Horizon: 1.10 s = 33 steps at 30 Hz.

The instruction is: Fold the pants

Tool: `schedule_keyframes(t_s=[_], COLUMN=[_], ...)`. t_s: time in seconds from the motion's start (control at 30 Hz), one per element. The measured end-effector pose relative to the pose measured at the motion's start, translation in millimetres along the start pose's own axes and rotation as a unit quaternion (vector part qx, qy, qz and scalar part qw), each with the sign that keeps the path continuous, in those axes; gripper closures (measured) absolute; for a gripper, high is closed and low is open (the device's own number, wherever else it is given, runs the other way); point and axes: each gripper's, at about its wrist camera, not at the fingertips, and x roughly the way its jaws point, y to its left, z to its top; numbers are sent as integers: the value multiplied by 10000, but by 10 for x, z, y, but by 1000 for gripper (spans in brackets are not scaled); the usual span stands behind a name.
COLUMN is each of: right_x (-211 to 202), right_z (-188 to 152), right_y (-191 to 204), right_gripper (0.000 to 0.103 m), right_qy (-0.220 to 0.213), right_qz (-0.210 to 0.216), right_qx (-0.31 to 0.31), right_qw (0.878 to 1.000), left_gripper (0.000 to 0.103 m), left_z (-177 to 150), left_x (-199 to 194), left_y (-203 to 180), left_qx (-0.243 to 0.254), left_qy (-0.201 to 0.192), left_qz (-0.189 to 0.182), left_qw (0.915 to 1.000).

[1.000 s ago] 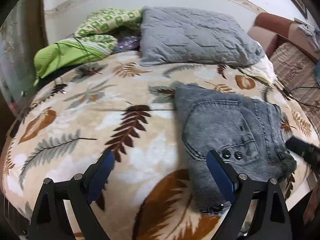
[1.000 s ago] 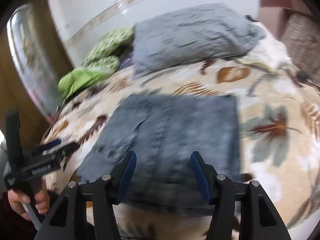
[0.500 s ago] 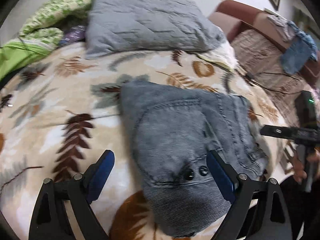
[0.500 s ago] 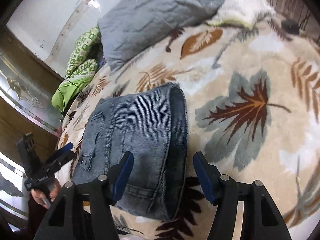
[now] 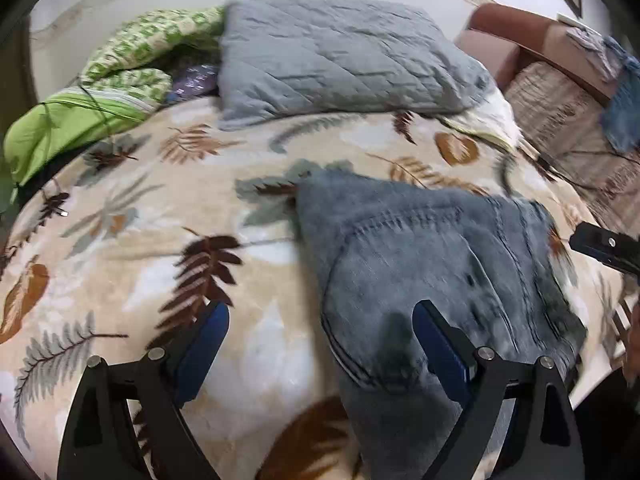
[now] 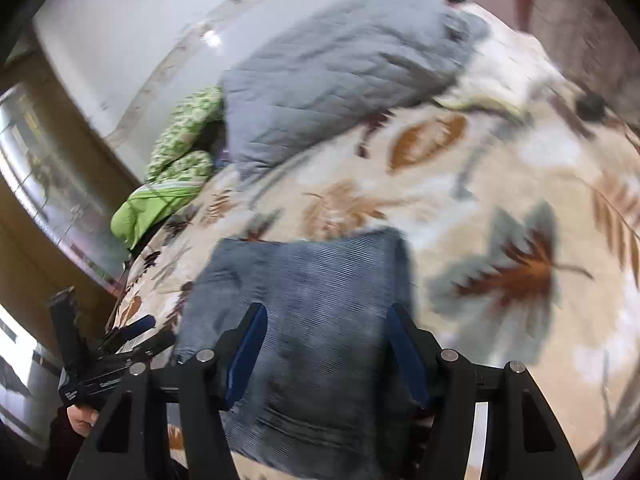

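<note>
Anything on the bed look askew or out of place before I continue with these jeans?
Nothing stands out. The folded jeans lie in a compact bundle on the leaf-print blanket, with no leg trailing loose. The grey pillow and green bedding sit clear behind them. Both frames are motion-blurred, so fine wrinkles cannot be judged.

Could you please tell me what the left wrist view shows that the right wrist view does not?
Only the left wrist view shows the jeans' stitched back pocket and blue cloth on the brown sofa. Only the right wrist view shows a hand gripping the left gripper. Both show the folded jeans, grey pillow and green bedding.
</note>
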Motion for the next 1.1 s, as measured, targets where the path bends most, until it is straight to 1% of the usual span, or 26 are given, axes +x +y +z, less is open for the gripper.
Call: schedule_keyframes(t_s=[0.07, 0.17, 0.23, 0.3, 0.37, 0.4, 0.5, 0.57, 0.67, 0.73, 0.77, 0.83, 0.93, 0.97, 1.0, 1.1], right_x=[114, 302, 448, 622, 837, 932, 1142, 1241, 1320, 1321, 1299, 1244, 1196, 1211, 1233, 1335], right_z=[61, 165, 243, 305, 335, 336, 311, 310, 305, 310, 320, 368, 444, 461, 469, 481], right_y=[169, 345, 397, 453, 500, 516, 502, 481, 553, 608, 635, 671, 737, 764, 795, 895], right_gripper=[37, 37, 38, 39, 45, 45, 46, 46, 47, 47, 47, 47, 47, 47, 47, 47], right_qy=[5, 5, 56, 162, 378, 462, 670, 782, 865, 832, 786, 682, 529, 562, 590, 676], right_qz=[-28, 54, 152, 77, 15, -58, -322, -490, -762, -880, -869, -649, -386, -195, -97, 86], right_qx=[-175, -233, -229, -336, -416, -451, -586, -655, -971, -1100, -1107, -1015, -912, -871, -830, -797], right_qw=[9998, 9997, 9996, 9993, 9984, 9979, 9955, 9936, 9886, 9865, 9869, 9904, 9937, 9944, 9948, 9945], left_gripper=[10, 10, 10, 10, 10, 10, 10, 8, 8, 8, 8, 8, 8, 8, 8, 8], left_z=[92, 176, 214, 263, 300, 310, 333, 324, 301, 284, 278, 274, 276, 273, 278, 253], left_x=[66, 149, 201, 277, 351, 392, 526, 657, 682, 663, 652, 607, 502, 446, 417, 295], left_y=[10, 2, -31, -68, -87, -78, -18, 39, 115, 135, 134, 118, 122, 134, 154, 237], left_qx=[-134, -92, -20, 92, 182, 188, 90, -20, -261, -367, -376, -353, -261, -256, -270, -331], left_qy=[-17, -35, -32, -19, -3, 21, 207, 467, 631, 698, 701, 652, 488, 401, 366, 278], left_qz=[28, 235, 269, 351, 451, 455, 322, 213, -3, -62, -53, -14, 159, 216, 232, 258], left_qw=[9999, 9997, 9996, 9993, 9988, 9988, 9992, 9987, 9977, 9969, 9968, 9972, 9983, 9986, 9987, 9987])
